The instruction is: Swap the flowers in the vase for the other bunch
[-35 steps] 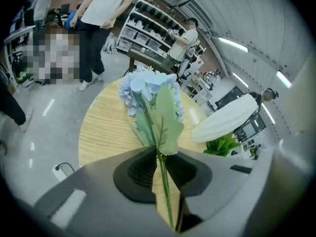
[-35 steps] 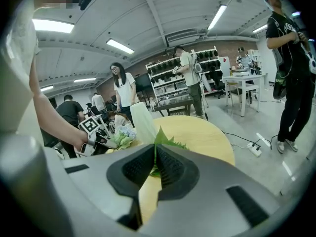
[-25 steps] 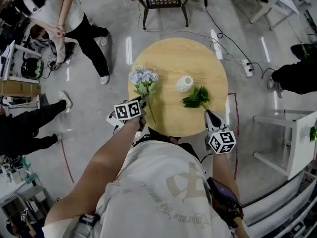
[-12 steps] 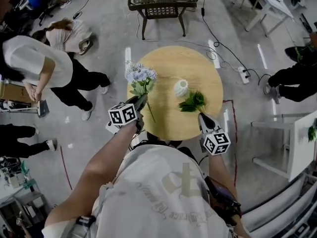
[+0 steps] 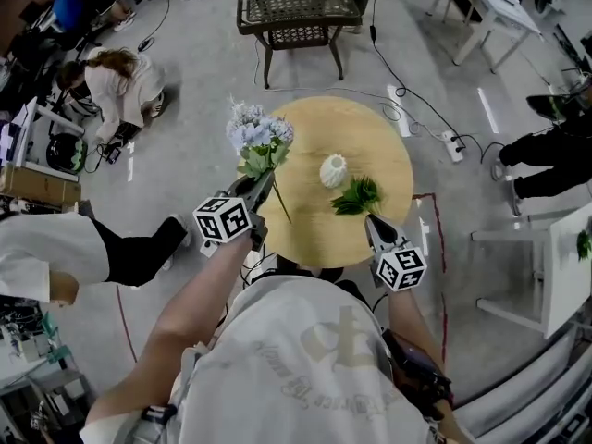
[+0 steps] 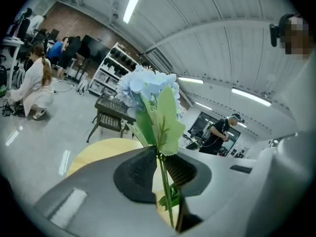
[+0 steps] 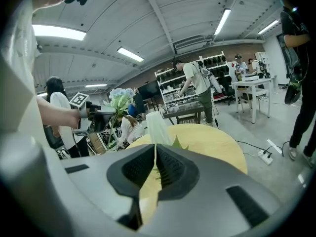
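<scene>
The blue flowers are up in the air, over the left edge of the round wooden table. The left gripper holds them by their thin green stems. Its jaws are only a little way apart and pinch the stems between the pads. The end of the stems sticks out under the jaws and points down at the table top. In the left gripper view the leaves and the blue heads fill the middle, and the gripper's own grey body hides most of the table.

The white vase stands upright near the middle of the table. In the right gripper view its bottom is hidden behind the jaws.

The green bunch lies flat on the table, just beside the vase on the near side. Its stem end is hard to make out.

The right gripper is low at the near edge of the table, pointing at the green bunch. Its jaws are pressed together, and I see nothing between them. Green leaf tips show just past the jaws. I cannot tell if the tips touch the bunch.

The person's shirt hides the near rim of the table.

Behind the table stands a dark woven chair, cut off at the top. A white power strip and cables lie on the grey floor. A person crouches far to the left.
</scene>
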The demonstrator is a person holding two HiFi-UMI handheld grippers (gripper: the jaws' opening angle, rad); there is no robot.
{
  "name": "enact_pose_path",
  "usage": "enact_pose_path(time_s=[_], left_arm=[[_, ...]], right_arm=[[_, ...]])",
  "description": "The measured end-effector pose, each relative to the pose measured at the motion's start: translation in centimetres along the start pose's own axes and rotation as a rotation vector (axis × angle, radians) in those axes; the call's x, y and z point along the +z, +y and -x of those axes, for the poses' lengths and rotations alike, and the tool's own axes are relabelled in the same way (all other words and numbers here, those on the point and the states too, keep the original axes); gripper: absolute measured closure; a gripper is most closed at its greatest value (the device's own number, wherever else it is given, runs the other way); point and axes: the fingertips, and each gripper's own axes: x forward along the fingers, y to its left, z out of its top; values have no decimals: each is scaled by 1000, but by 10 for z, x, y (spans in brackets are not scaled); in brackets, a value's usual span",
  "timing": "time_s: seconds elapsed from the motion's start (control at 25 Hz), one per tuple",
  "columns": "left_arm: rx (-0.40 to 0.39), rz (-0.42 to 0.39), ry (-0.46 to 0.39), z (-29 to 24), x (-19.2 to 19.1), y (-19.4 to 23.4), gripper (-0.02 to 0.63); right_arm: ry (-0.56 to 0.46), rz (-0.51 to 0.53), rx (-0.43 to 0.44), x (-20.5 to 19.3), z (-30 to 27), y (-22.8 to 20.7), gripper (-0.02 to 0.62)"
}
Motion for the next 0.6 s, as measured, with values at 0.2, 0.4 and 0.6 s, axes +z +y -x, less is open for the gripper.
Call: enact_pose_path(time_s=[0.2,0.4,0.6], left_arm=[[-54,-60,-63,0,29,-23,555],[-109,-105,-99,-6,57,-48,555],[-153,-142,-131,-13,79,-66,555]], right_arm=[[-10,3,-1,-1,3,-1,581],[-15,4,-1,5,5,0,581],[-21,10,3,10,4,2,581]])
